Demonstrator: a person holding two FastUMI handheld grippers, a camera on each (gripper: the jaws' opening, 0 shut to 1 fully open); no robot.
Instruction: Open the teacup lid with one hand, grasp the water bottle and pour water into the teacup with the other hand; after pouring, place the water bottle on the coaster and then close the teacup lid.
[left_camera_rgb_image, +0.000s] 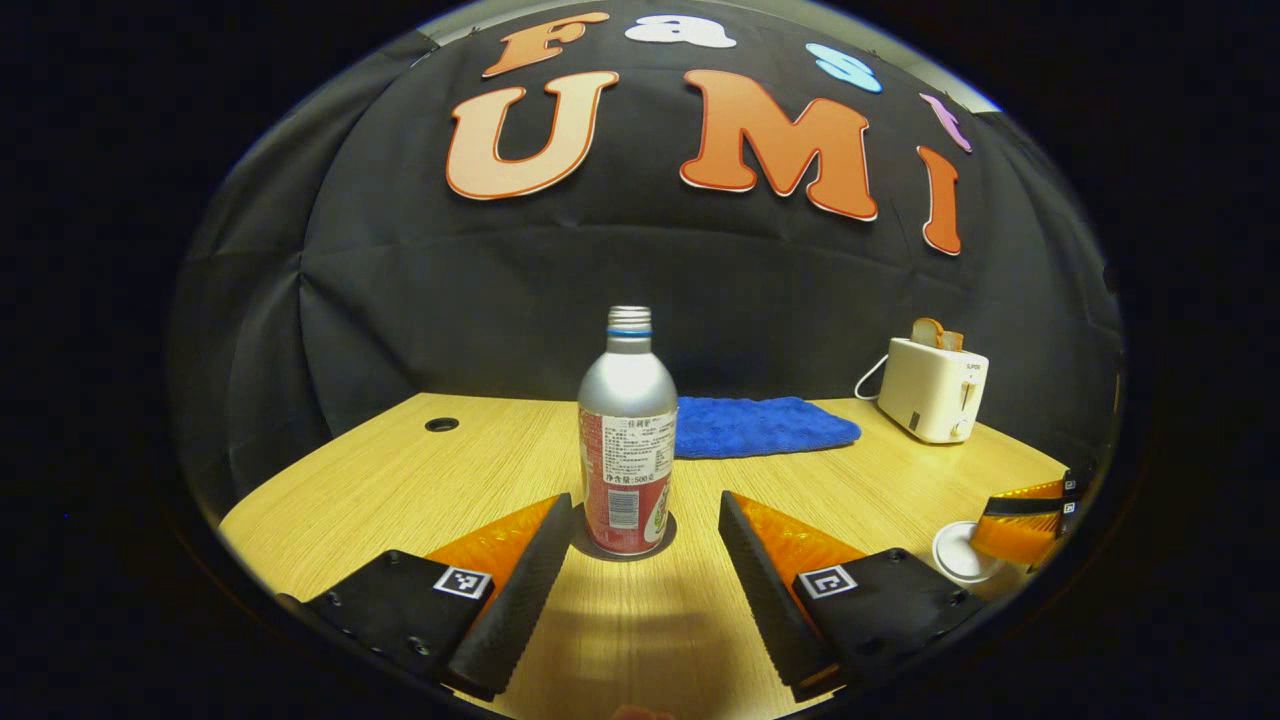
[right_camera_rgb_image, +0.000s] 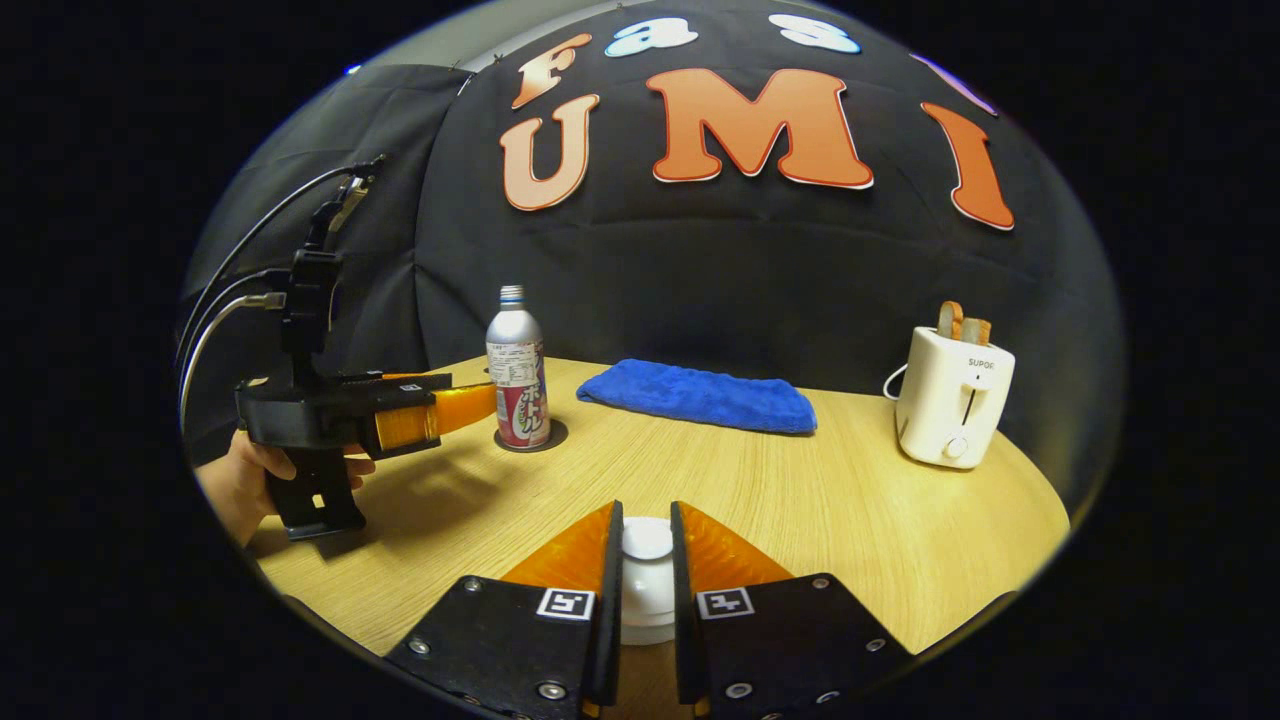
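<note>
Silver and red, the water bottle (left_camera_rgb_image: 627, 440) stands upright on a dark round coaster (left_camera_rgb_image: 668, 532) in the left gripper view, uncapped at its threaded neck. Most of the coaster is hidden under the bottle; a thin dark rim shows at the base. The left gripper (left_camera_rgb_image: 645, 535) holds its fingers wide apart, one on each side of the bottle and short of it, touching nothing. Behind the bottle a blue cloth (left_camera_rgb_image: 765, 425) lies on the wooden table (left_camera_rgb_image: 400, 480), its left end hidden by the bottle. A white toaster (left_camera_rgb_image: 935, 388) with bread in its slot stands far right. At the right edge the right gripper (left_camera_rgb_image: 1020, 520) is cut off by the rim, with the white teacup lid (left_camera_rgb_image: 958, 550) just beside it; from here it cannot be told whether the fingers press the lid.

In the right gripper view, the right gripper (right_camera_rgb_image: 646, 570) has its fingers drawn narrow around the teacup lid (right_camera_rgb_image: 647, 540), both fingers against its knob. The teacup (right_camera_rgb_image: 648, 610) below is mostly hidden between the fingers, so its shape is hard to make out. Farther left, the left gripper (right_camera_rgb_image: 470, 405) appears side-on, held by a hand (right_camera_rgb_image: 245, 480) partly cut off by the rim, its tips near the water bottle (right_camera_rgb_image: 518, 370). The coaster (right_camera_rgb_image: 553, 437) peeks out at the bottle's foot. The blue cloth (right_camera_rgb_image: 700, 395) shows whole, well apart from the toaster (right_camera_rgb_image: 952, 398).
</note>
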